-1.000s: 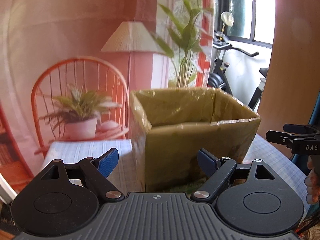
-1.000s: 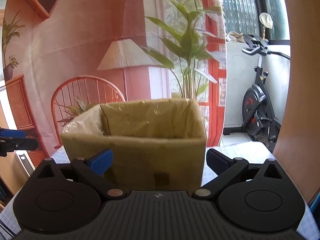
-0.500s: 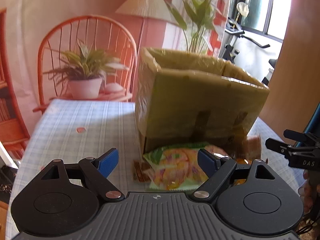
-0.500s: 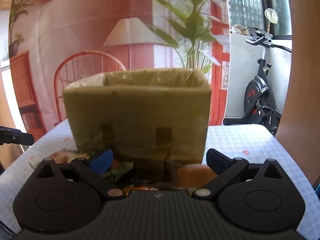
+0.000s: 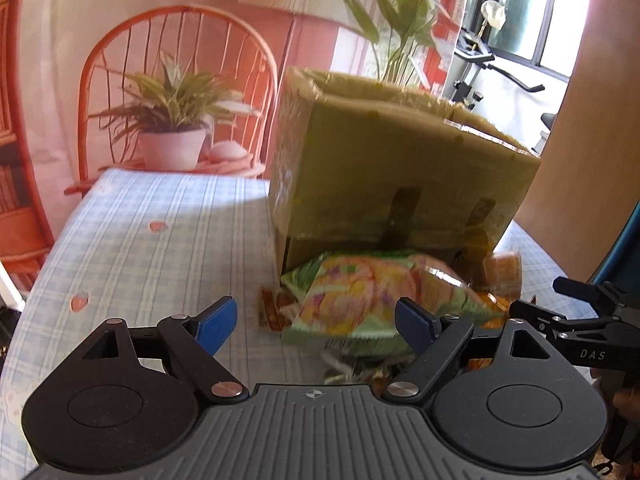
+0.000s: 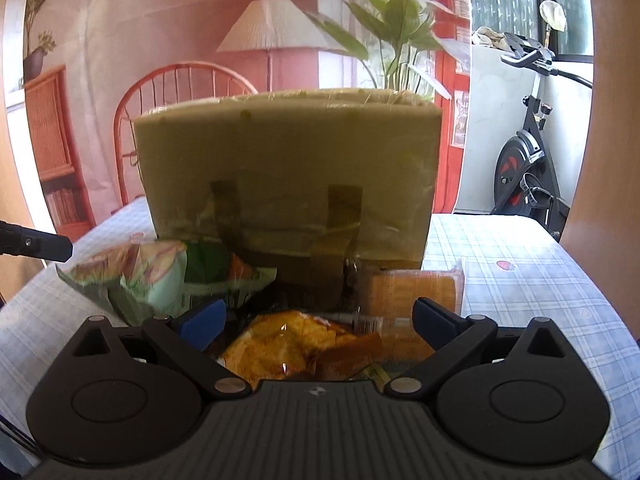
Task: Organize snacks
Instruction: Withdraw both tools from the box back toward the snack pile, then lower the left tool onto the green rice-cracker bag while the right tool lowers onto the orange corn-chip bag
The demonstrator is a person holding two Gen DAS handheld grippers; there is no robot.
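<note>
Green snack bag (image 5: pixel 360 300) flat before box (image 5: pixel 400 176), long axis crosswise.

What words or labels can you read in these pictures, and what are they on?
"DAS": white letters on the right tongs, seen in the left wrist view.
Green snack bag: printing too blurred to read.
Orange snack packets: no text legible.
Cardboard box: no writing visible.

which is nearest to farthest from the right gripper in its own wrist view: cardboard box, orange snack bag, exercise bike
1. orange snack bag, between the open right gripper fingers
2. cardboard box, straight ahead, behind the snacks
3. exercise bike, far right, beyond the table
</note>
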